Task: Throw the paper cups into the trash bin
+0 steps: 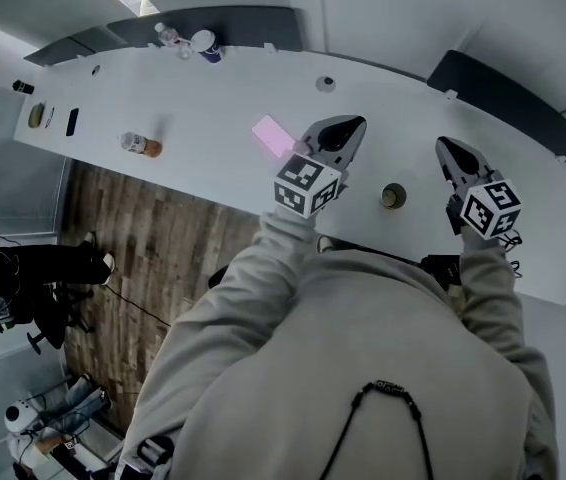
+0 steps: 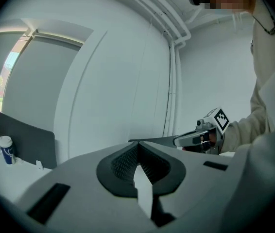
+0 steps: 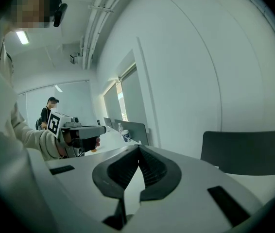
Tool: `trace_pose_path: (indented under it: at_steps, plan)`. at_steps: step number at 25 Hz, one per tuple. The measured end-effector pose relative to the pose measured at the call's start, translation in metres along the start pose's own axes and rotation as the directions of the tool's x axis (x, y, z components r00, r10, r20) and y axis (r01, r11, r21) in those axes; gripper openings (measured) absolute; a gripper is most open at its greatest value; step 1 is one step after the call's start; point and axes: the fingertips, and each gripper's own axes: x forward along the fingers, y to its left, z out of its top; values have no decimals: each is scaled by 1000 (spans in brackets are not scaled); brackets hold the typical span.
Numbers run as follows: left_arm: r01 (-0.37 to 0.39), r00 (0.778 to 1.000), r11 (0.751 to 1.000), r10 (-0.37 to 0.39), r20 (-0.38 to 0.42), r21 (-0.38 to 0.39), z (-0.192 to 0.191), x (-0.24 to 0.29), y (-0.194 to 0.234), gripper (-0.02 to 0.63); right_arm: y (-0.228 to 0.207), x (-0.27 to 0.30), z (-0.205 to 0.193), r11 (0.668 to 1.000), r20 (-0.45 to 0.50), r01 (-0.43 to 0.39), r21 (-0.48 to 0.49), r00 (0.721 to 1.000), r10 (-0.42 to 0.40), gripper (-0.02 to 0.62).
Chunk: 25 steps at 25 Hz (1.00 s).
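The white-and-blue paper cup (image 1: 206, 46) stood upright at the far left end of the long white table (image 1: 213, 108). It was close to the back edge, just beside a clear water bottle (image 1: 168, 36) and in front of a dark grey divider panel (image 1: 213, 23). Both grippers were well apart from it, held over the table's right half in front of the person.

The left gripper (image 1: 341, 133) was the nearer of the two. The cup lay away to its left along the table and farther from the person. With the cup's long axis vertical, a level approach from the side would probably suit it.

The left gripper had its jaws pressed together with nothing between them. The right gripper (image 1: 455, 158) was the same, closed and empty, and it was farther still from the cup.

Between the grippers and the cup the table carried a pink rectangular sheet (image 1: 273, 135) and a small bottle with an orange end lying on its side (image 1: 141, 145). A small round tan-centred object (image 1: 393, 196) sat between the two grippers; whether it was another cup could not be told.

The room had plain white walls and a wood-patterned floor (image 1: 153, 248) on the near side of the table. Other people were down at the left. No trash bin showed in any view.
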Motion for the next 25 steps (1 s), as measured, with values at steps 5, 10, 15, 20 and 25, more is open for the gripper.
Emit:
trace_pose_path:
  at_steps: [5, 10, 15, 20, 25]
  plan:
    - [-15, 1000, 1000, 15, -1, -5, 2, 6, 5, 5, -11, 5, 2, 1000, -5, -20, 6, 1000, 20, 18]
    - [-21, 1000, 999, 21, -13, -27, -8, 13, 6, 5, -13, 13, -6, 999, -43, -42, 1, 998, 42, 18]
    - [-29, 999, 999, 27, -47, -33, -19, 16, 6, 5, -14, 19, -18, 999, -80, -49, 14, 996, 50, 18]
    - [-18, 998, 998, 15, -60, -58, -29, 17, 0, 5, -16, 18, -34, 998, -121, -55, 28, 991, 58, 18]
    - [-20, 998, 995, 13, -68, -101, -45, 21, 2, 5, -17, 23, -52, 997, -175, -61, 38, 982, 67, 18]
